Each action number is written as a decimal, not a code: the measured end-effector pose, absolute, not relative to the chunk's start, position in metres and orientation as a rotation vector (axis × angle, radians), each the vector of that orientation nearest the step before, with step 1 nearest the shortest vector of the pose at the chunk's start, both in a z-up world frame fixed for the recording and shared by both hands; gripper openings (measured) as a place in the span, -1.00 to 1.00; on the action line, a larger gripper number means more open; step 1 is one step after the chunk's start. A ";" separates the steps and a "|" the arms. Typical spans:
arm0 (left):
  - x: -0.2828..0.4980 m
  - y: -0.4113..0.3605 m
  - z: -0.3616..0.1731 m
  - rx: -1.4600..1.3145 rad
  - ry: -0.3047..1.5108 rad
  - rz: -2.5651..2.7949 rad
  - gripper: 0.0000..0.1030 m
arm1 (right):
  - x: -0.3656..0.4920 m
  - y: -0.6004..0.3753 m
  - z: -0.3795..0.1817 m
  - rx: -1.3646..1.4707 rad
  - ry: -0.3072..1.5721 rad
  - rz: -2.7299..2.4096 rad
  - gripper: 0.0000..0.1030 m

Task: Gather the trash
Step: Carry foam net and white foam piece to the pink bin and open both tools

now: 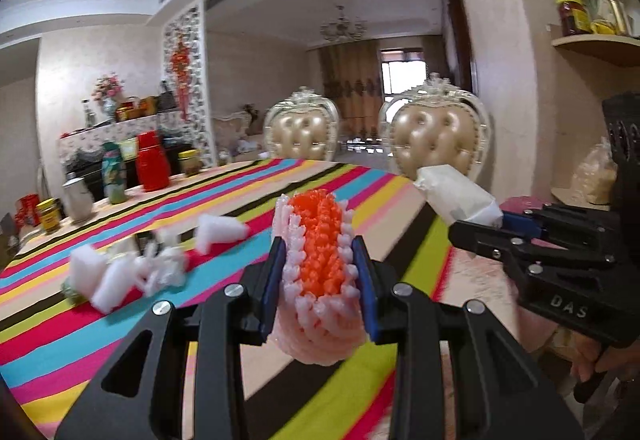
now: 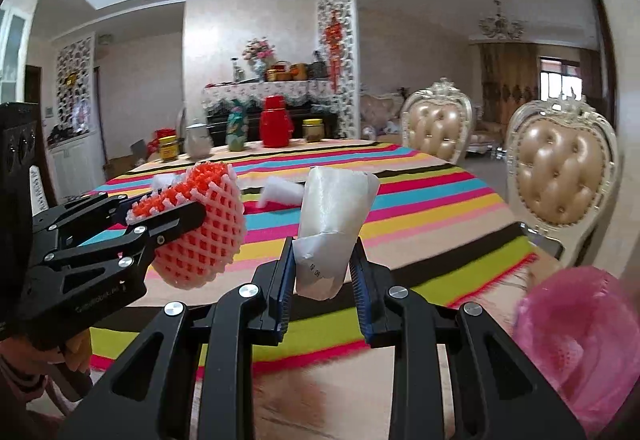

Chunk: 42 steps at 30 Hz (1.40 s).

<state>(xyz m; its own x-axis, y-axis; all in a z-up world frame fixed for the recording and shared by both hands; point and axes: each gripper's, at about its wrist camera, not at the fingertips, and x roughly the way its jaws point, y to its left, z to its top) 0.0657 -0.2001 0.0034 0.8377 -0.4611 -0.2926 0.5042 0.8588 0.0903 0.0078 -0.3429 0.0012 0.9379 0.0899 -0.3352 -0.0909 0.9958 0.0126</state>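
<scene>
My left gripper (image 1: 318,260) is shut on a pink and orange foam fruit net (image 1: 318,240), held above the striped table; it also shows in the right wrist view (image 2: 200,228). My right gripper (image 2: 322,256) is shut on a white plastic wrapper (image 2: 334,212), also seen in the left wrist view (image 1: 456,196). Several white foam scraps (image 1: 132,272) lie on the striped tablecloth (image 1: 120,320) to the left. A pink bin liner (image 2: 576,336) shows at the lower right, below the table edge.
Jars, a red flask (image 1: 153,160) and bottles stand along the table's far left. Two padded gold chairs (image 1: 436,136) stand at the far side. A shelf with jars (image 1: 592,40) is at the right.
</scene>
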 end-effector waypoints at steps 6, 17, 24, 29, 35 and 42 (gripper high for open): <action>0.063 -0.253 0.003 0.191 0.255 -0.631 -0.36 | -0.008 -0.392 0.001 0.023 0.338 -0.017 -0.47; 0.060 -0.357 0.005 0.186 0.251 -0.884 -0.36 | -0.043 -0.493 -0.003 0.028 0.357 -0.282 -0.47; 0.053 -0.426 0.002 0.190 0.254 -1.021 -0.36 | -0.062 -0.549 -0.015 0.078 0.391 -0.402 -0.47; 0.061 -0.463 -0.006 0.187 0.280 -1.071 -0.26 | -0.067 -0.572 -0.028 0.090 0.432 -0.434 -0.47; 0.076 -0.486 -0.021 0.203 0.297 -1.040 0.32 | -0.064 -0.588 -0.040 0.117 0.445 -0.458 -0.14; 0.098 -0.441 -0.020 0.204 0.292 -0.878 0.76 | -0.059 -0.585 -0.043 0.125 0.453 -0.452 0.06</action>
